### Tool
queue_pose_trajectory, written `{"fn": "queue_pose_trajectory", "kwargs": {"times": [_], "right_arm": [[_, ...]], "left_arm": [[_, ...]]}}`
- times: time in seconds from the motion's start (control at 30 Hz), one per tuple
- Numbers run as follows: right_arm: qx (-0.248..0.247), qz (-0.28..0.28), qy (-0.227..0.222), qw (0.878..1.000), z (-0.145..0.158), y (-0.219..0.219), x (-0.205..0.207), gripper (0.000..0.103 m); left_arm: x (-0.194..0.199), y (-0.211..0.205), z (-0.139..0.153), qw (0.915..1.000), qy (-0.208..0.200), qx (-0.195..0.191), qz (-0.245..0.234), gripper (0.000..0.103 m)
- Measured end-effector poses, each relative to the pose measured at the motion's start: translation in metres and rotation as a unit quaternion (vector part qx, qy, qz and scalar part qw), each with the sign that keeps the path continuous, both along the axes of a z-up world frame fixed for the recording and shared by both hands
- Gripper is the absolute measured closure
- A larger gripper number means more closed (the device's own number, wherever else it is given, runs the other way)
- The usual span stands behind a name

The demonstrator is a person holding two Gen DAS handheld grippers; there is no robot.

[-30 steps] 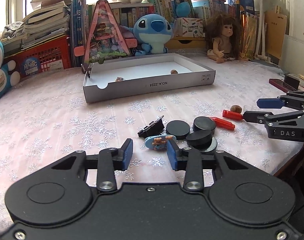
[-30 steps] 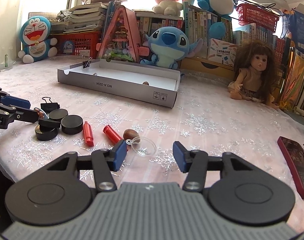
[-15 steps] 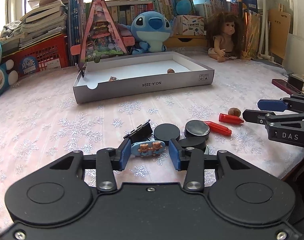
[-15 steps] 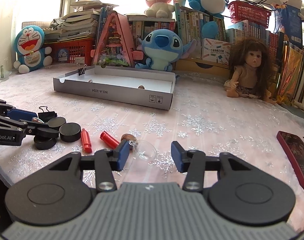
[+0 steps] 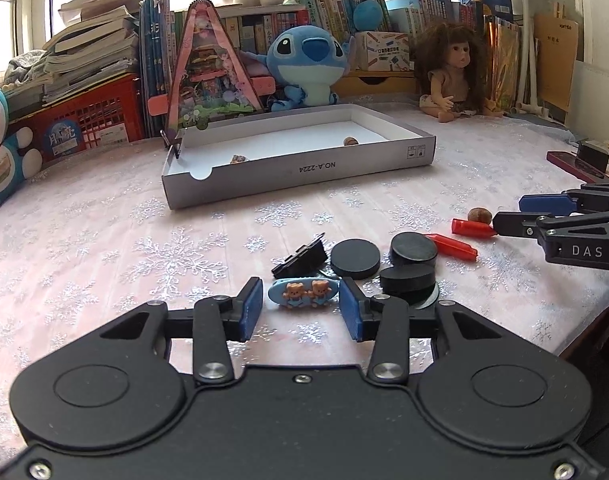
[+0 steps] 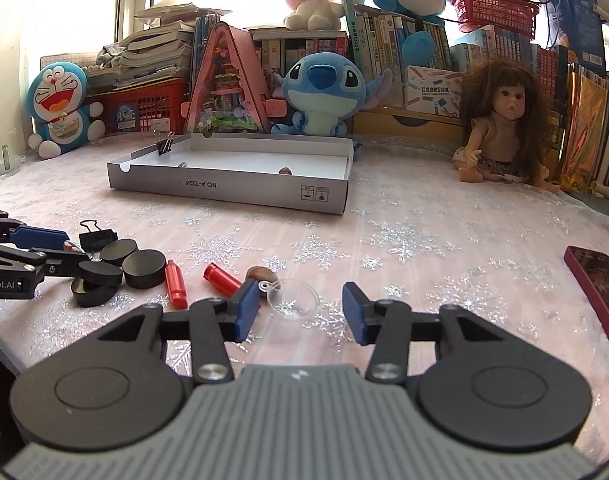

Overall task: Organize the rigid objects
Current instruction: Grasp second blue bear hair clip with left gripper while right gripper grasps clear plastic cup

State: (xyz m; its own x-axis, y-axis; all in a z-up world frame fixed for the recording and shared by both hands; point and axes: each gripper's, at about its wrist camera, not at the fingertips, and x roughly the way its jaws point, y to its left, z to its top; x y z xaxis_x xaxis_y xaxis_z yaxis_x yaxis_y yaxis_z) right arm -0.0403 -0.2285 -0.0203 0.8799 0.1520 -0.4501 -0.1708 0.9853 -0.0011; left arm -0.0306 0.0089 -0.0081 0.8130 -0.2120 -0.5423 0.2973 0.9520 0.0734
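One blue oval plastic hair clip with two bears (image 5: pixel 303 293) lay on the surface at twelve o'clock from the left hand-held gripper (image 5: pixel 300 309), long axis crosswise between its parted, just-widened jaws, untouched by either.

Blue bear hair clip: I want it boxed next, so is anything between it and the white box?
Nothing visible blocks it. Bare tablecloth separates the blue bear hair clip from the white box; the binder clip sits just behind it.

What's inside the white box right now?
The box holds a brown nut and a small item by the front wall; a binder clip grips its rim. The front wall hides the nearest floor.
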Motion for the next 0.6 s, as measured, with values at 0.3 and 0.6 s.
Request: {"fn": "queue_pose_trajectory", "kwargs": {"times": [0.3, 0.6], "right_arm": [[0.001, 0.000, -0.001, 1.000, 0.000, 0.001, 0.001, 0.051], [0.036, -0.017, -0.011, 0.999, 0.002, -0.006, 0.000, 0.051]], "left_arm": [[0.001, 0.014, 0.001, 0.9999, -0.005, 0.007, -0.007, 0.059], [0.004, 0.006, -0.001, 0.9999, -0.006, 0.000, -0.010, 0.057]]}}
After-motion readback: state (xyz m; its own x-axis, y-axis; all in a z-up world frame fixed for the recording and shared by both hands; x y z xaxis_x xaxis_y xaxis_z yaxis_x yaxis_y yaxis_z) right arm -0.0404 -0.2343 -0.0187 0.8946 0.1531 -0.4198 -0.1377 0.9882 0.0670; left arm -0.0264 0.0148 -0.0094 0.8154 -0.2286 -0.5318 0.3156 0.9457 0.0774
